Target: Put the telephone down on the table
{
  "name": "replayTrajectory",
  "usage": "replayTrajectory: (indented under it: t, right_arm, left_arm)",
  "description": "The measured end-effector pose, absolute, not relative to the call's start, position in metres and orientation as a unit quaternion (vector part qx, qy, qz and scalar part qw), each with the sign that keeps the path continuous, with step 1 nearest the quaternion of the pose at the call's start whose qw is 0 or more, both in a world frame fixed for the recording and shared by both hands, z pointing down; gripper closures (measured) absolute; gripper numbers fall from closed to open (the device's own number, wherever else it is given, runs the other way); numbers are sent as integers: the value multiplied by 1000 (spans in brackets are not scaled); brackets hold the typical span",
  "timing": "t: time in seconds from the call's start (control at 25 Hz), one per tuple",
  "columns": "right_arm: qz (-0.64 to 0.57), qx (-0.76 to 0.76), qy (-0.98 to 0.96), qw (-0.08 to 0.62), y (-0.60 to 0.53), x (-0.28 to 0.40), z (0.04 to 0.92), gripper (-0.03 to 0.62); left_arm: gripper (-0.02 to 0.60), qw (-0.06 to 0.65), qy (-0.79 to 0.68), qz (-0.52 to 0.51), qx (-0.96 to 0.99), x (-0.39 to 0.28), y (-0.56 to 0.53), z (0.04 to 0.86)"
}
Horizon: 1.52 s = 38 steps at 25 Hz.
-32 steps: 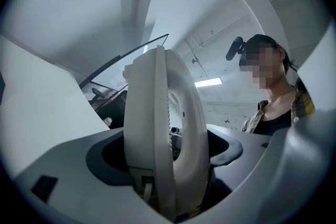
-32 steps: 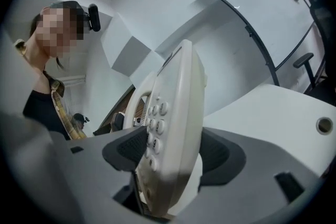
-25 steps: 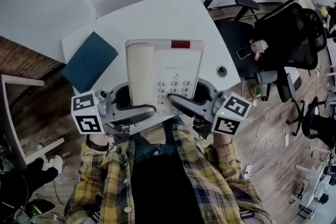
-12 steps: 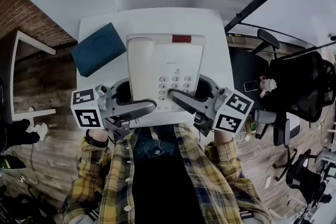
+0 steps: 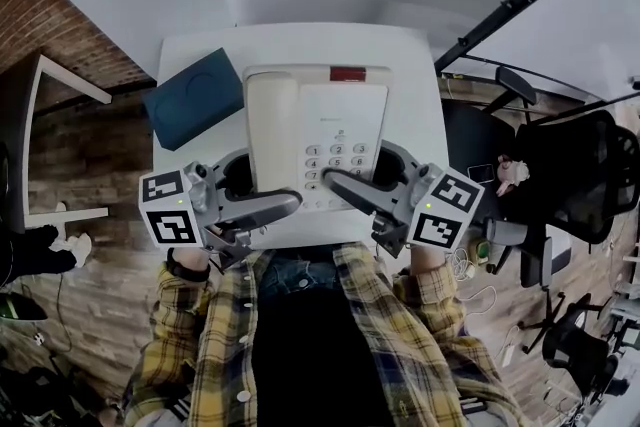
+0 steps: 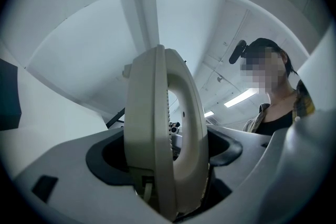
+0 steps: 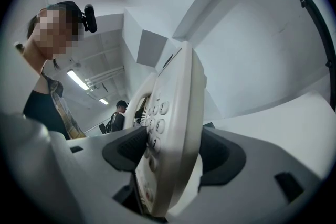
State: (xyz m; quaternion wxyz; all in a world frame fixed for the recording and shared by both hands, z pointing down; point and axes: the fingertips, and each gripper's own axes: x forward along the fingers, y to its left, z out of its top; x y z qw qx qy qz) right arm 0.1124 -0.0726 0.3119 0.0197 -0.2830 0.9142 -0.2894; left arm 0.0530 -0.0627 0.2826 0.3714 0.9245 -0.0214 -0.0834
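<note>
A cream desk telephone (image 5: 315,130) with its handset on the left and a keypad is held up in front of me, above a white table (image 5: 420,85). My left gripper (image 5: 262,205) is shut on the telephone's near left edge, its jaws clamping the handset side (image 6: 165,149). My right gripper (image 5: 350,190) is shut on the near right edge by the keypad (image 7: 168,139). Whether the telephone touches the table is hidden in these views.
A dark blue book (image 5: 195,97) lies on the table's left part. Left of the table are a brick wall (image 5: 60,25) and a white frame (image 5: 35,145). Office chairs (image 5: 575,175) and cables stand on the wooden floor at right.
The view has swung, so the table now lies squarely under the telephone. Both grippers keep the same hold on it.
</note>
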Motion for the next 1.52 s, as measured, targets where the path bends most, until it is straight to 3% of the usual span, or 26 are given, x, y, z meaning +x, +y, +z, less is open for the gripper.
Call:
replayTrajectory:
  t: [0.72, 1.52]
  right_arm:
    - [-310, -287, 906, 10, -95, 104, 323, 313]
    - [-379, -303, 875, -3, -98, 110, 377, 313]
  left_arm:
    - [184, 389, -22, -81, 917, 45, -86, 292]
    - [184, 455, -14, -60, 888, 52, -95, 346]
